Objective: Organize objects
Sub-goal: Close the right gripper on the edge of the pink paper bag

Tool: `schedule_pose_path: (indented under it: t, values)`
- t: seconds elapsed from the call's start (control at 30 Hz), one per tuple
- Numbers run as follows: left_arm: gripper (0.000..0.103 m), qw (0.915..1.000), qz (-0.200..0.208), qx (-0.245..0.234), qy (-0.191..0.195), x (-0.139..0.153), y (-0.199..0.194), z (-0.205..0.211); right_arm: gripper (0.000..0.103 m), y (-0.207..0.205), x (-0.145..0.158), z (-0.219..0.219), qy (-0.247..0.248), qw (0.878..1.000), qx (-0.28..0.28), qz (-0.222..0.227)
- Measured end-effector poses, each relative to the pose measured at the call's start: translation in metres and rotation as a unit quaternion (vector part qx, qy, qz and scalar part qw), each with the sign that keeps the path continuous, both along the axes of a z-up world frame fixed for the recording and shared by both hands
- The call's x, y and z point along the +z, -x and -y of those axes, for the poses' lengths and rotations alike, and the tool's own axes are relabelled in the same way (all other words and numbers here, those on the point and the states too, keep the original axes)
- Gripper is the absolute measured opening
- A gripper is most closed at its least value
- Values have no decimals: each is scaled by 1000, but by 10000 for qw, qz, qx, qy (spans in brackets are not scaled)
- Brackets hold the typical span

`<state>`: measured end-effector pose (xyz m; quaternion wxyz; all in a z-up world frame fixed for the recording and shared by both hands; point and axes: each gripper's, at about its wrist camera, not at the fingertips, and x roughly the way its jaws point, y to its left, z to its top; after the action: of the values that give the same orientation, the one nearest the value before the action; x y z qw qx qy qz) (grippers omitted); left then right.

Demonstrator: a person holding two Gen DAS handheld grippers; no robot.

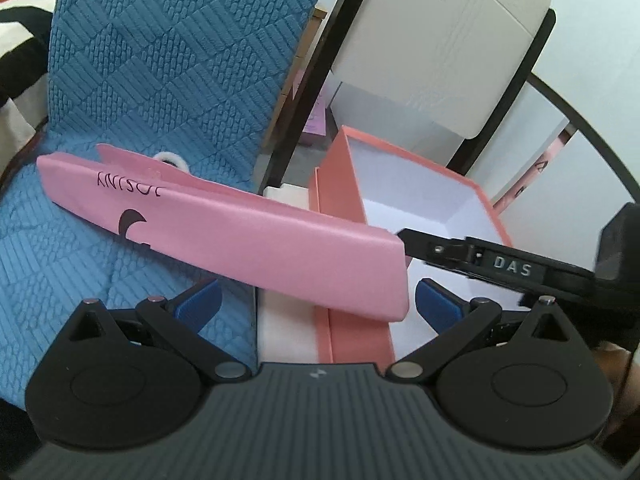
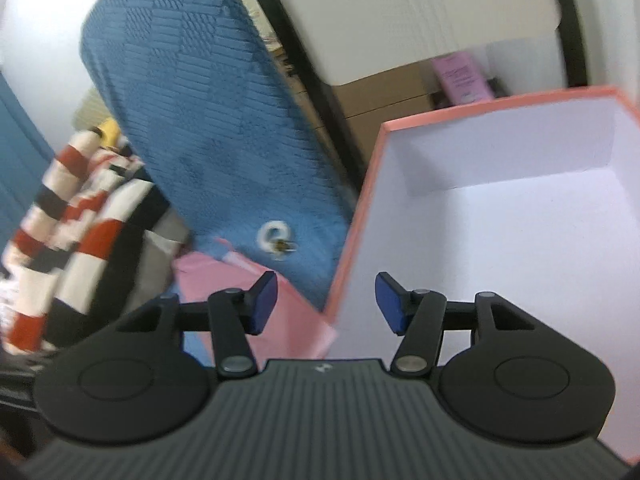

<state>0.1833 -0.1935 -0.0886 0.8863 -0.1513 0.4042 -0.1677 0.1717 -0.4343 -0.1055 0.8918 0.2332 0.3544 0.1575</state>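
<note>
Pink bag [image 1: 224, 236] x1, coral box [image 1: 420, 184] x1

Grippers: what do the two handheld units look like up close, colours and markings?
Both match: a ribbed dark grey body with a small pale logo, black round-lobed linkage arms with silver pivot pins, and blue pads on the left gripper and right gripper. In the left view, the right unit's black finger carries a label reading DAS.

blue quilted cover [image 1: 132, 92], pink bag [image 1: 224, 228], open box [image 1: 420, 216]
</note>
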Motion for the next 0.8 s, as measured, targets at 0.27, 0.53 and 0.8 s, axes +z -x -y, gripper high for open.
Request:
schedule_pose_path:
  t: [0.27, 0.53, 0.8]
  values:
    - [103, 9999, -56, -62, 118, 1, 2, 0, 8, 2, -1, -14, 2, 9988, 401, -274]
    - [103, 9991, -108, -206, -364, -8, 20, 2, 5, 16, 0, -42, -242, 9975, 503, -431]
    - [103, 9950, -374, 234, -898, -27, 36, -35, 5, 38, -7, -83, -244, 9975, 376, -550]
